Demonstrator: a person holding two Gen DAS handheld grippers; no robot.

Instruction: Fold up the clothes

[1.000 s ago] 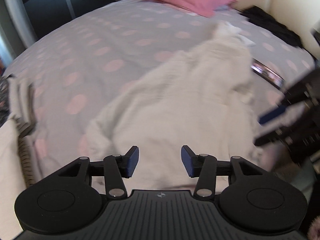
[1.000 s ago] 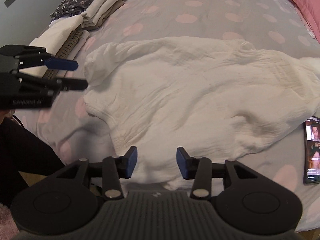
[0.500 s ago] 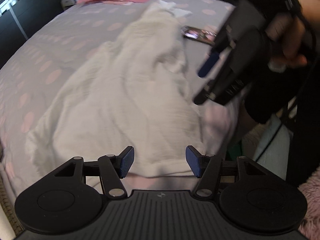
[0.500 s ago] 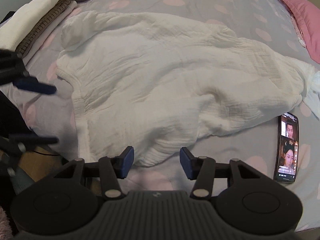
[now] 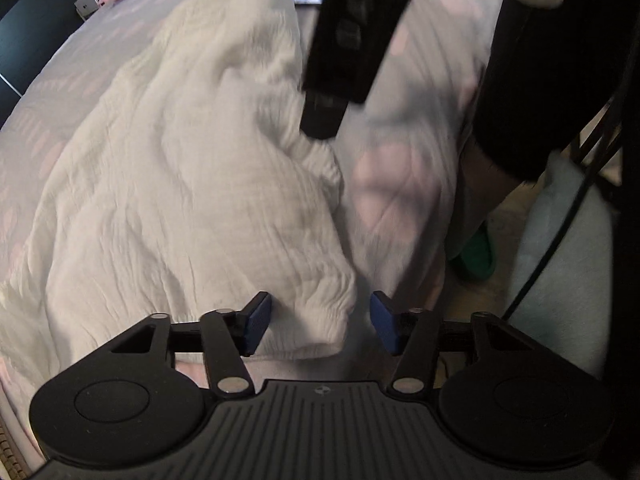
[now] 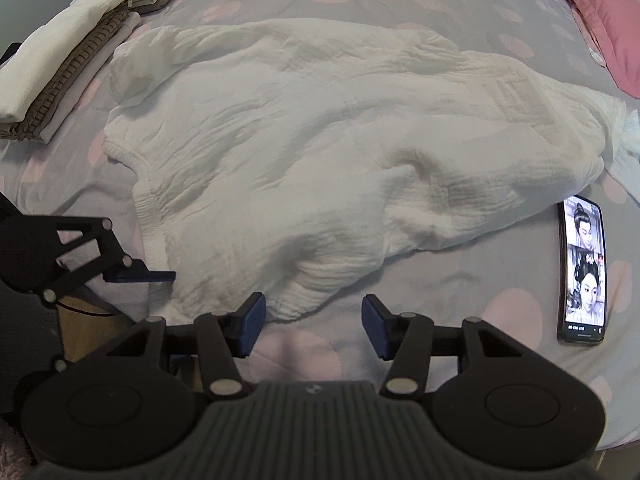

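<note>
The white crinkled garment (image 6: 320,152) lies spread and rumpled across the grey bedspread with pink dots (image 6: 460,276), much as it lay a second ago, its near hem at the bed's front edge. What has changed is the left gripper (image 5: 318,326): a second ago it looked across the bed toward the pink pillow (image 6: 604,16), and now it has swung round and dropped to the garment's near corner, where a fold of gathered hem sits between its blue pads; its jaws are closing, but the pads still stand clear of the cloth on both sides. The right gripper (image 6: 312,326) has come slightly lower and its jaws have widened; they stand apart over the hem edge and a pink dot, gripping nothing. In the left wrist view its dark body now looms large and blurred at the top. A phone (image 6: 583,268) lies screen-up just beside the garment on the right, showing two faces; the small text at its foot is too fine to read. Folded clothes (image 6: 60,72) are stacked at the far left. No brand or label is legible anywhere.
</note>
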